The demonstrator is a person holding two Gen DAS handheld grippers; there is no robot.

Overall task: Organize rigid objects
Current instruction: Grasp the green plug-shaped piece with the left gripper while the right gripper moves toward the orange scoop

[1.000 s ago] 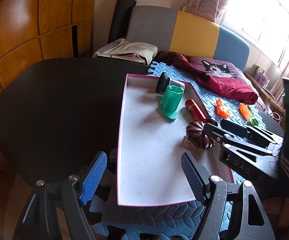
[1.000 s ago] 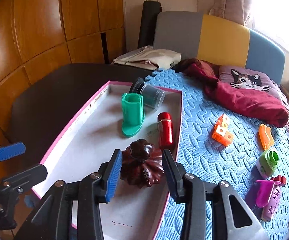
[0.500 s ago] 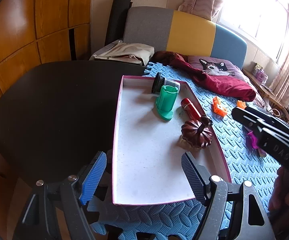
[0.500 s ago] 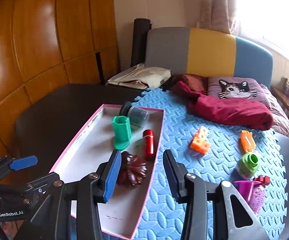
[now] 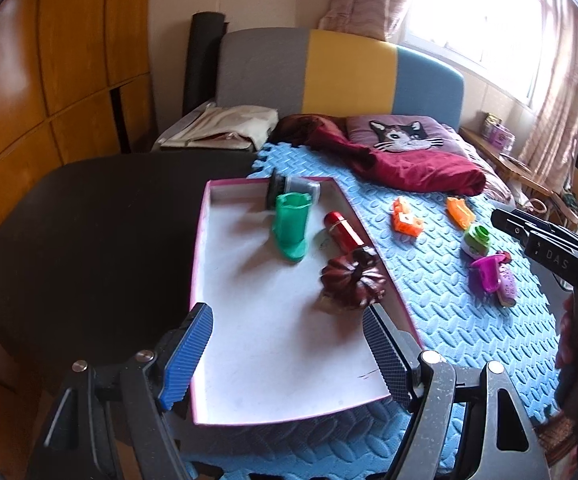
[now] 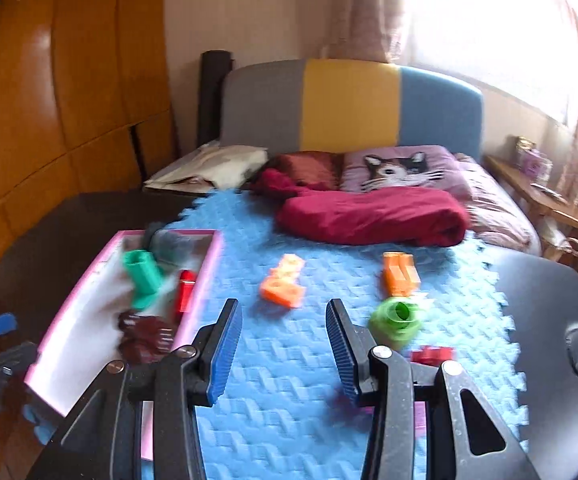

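Right wrist view: right gripper (image 6: 283,346) has left the dark pumpkin (image 5: 353,279) in the pink tray (image 5: 289,364), now empty and parted over the mat; left gripper (image 5: 289,356) open, idle; green piece (image 6: 395,320) likely next

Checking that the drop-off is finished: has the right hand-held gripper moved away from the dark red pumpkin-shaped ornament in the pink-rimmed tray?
Yes. The right hand-held gripper has swung right, off the pumpkin ornament and pink-rimmed tray, over the blue foam mat.
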